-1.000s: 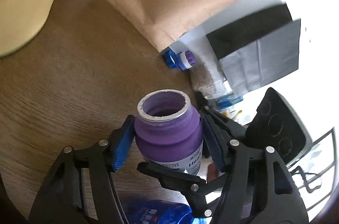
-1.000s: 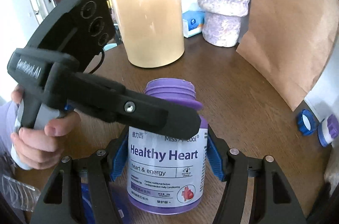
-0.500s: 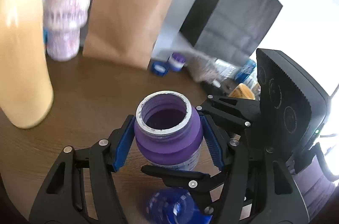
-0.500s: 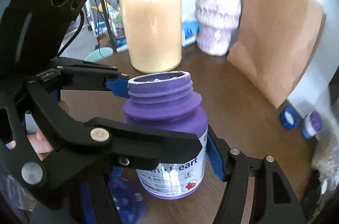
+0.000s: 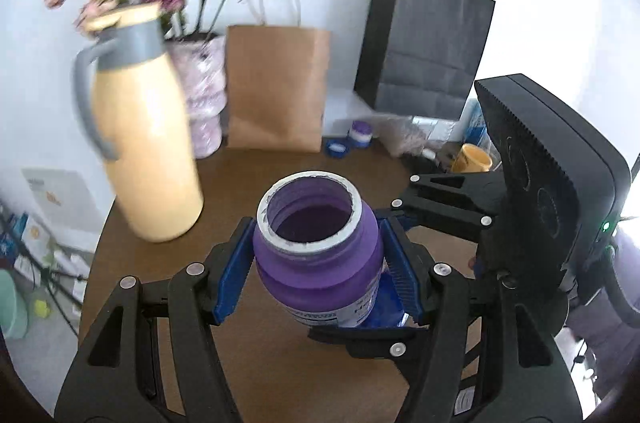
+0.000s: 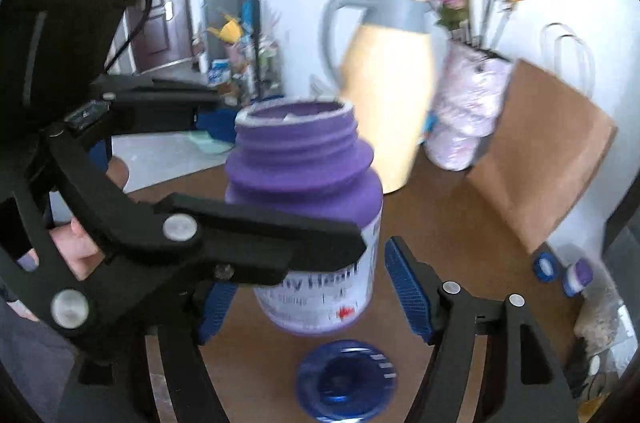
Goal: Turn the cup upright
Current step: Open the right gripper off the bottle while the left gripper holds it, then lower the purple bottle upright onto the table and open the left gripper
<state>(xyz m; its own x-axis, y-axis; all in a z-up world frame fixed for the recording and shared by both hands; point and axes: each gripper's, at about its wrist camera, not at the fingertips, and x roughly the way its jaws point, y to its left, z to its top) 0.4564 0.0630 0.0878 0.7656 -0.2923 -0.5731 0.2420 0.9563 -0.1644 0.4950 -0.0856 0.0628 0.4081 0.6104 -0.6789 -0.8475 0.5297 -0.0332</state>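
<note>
A purple open-mouthed jar [image 5: 320, 263] labelled "Healthy Heart" stands mouth up between the blue pads of my left gripper [image 5: 316, 265], which is shut on its sides. In the right wrist view the jar [image 6: 304, 183] sits between the pads of my right gripper [image 6: 312, 297], which is open, with a gap showing at the right pad. One left gripper finger [image 6: 260, 239] crosses in front of the jar. A round translucent blue cup [image 6: 346, 379] lies on the table just below the jar. I cannot tell which way up it is. It peeks out behind the jar [image 5: 386, 303].
On the round wooden table [image 5: 248, 363] stand a cream jug [image 5: 152, 159], a pink vase of flowers [image 5: 204, 103] and a brown paper bag [image 5: 276, 87]. Two small caps [image 5: 348, 141] lie at the back. A black bag [image 5: 424, 39] stands behind. A hand [image 6: 84, 247] holds the left gripper.
Both views have swung up from the tabletop to show the room. The jar stays in the left gripper. The right gripper's pads now stand wider apart from the jar.
</note>
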